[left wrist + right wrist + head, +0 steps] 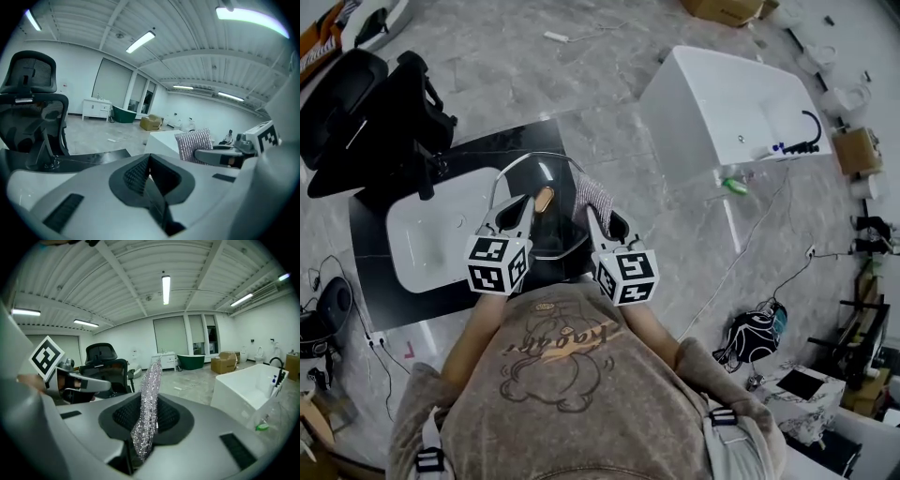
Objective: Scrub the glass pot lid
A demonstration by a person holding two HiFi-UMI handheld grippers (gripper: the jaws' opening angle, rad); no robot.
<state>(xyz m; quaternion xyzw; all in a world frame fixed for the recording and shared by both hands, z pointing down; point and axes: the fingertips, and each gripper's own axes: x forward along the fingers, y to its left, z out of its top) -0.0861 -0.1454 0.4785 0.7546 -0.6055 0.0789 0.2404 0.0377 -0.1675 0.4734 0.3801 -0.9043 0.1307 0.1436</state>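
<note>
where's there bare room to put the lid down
The white basin, left of the lid, looks bare, as does the black counter strip beyond it. Crowded around the lid and scrub pad, and by the chair.

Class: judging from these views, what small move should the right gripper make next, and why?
Probably press the silver scrub pad onto the glass lid near its wooden knob: the right gripper is shut on the pad, which stands edge-up at the lid's edge.
</note>
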